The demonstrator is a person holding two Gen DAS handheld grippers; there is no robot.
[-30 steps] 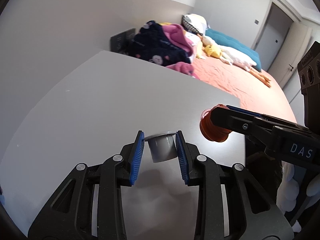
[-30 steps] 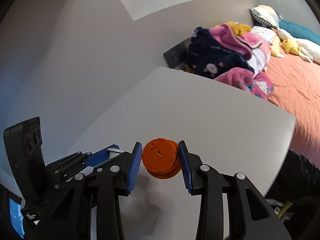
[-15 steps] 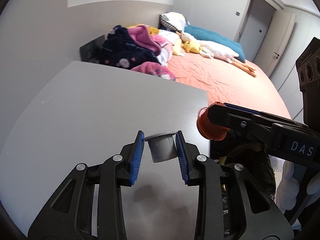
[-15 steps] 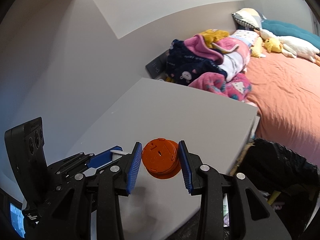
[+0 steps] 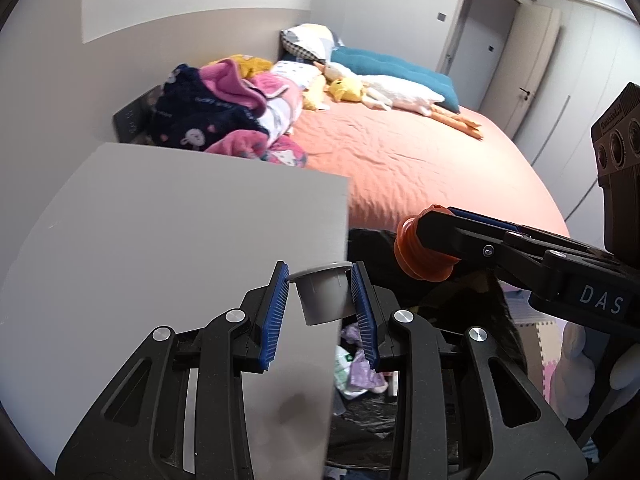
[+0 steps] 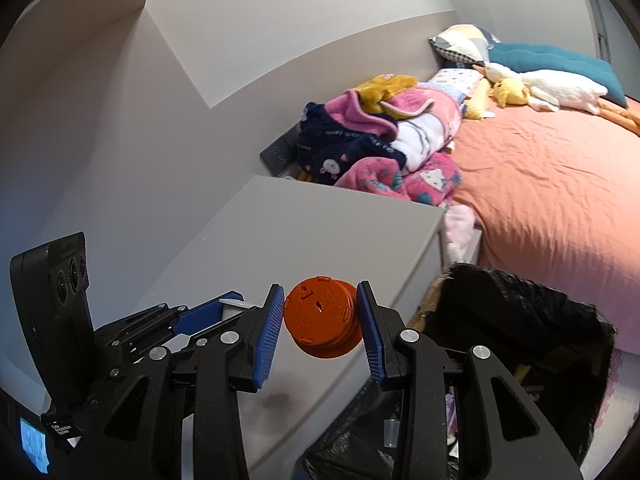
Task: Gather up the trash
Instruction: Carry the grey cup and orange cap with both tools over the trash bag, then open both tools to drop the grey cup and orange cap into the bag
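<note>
— So, where is the trash relative to each hand-held gripper?

— Between my pads on both sides. My left hand-held gripper [image 5: 320,298] is closed narrowly on a small grey cup [image 5: 322,294]; the blue pads [image 5: 274,318] press its sides and its rim sits up at the fingertips. My right hand-held gripper [image 6: 320,322] clamps an orange cap [image 6: 322,322] the same way, its flat face with the small moulded marks turned toward the camera.

— And where do they hang?

— In my left wrist view the cup is right over the edge of the grey worktop [image 5: 180,220], with the open black trash bag [image 5: 472,312] just beyond and below it. In my right wrist view the cap is over the worktop's near corner, with the bag [image 6: 520,300] just beside it on the right.

— What does one camera give that the other doesn't?

— The left one looks down into the bag: crumpled wrappers [image 5: 354,368], pale and purple, lie inside. It also catches the cap [image 5: 420,256] side-on, showing its ribbed skirt, and a closed door [image 5: 476,36] past the bed [image 5: 420,160]. The right one shows the bag's rim rather than its contents, my other tool [image 6: 224,312] low on the left with a pale sliver of the cup between its pads, and a small lit screen [image 6: 34,448] in the bottom corner. Both show the heap of blankets [image 6: 380,148] and the plush duck [image 6: 510,92] on the bed.
</note>
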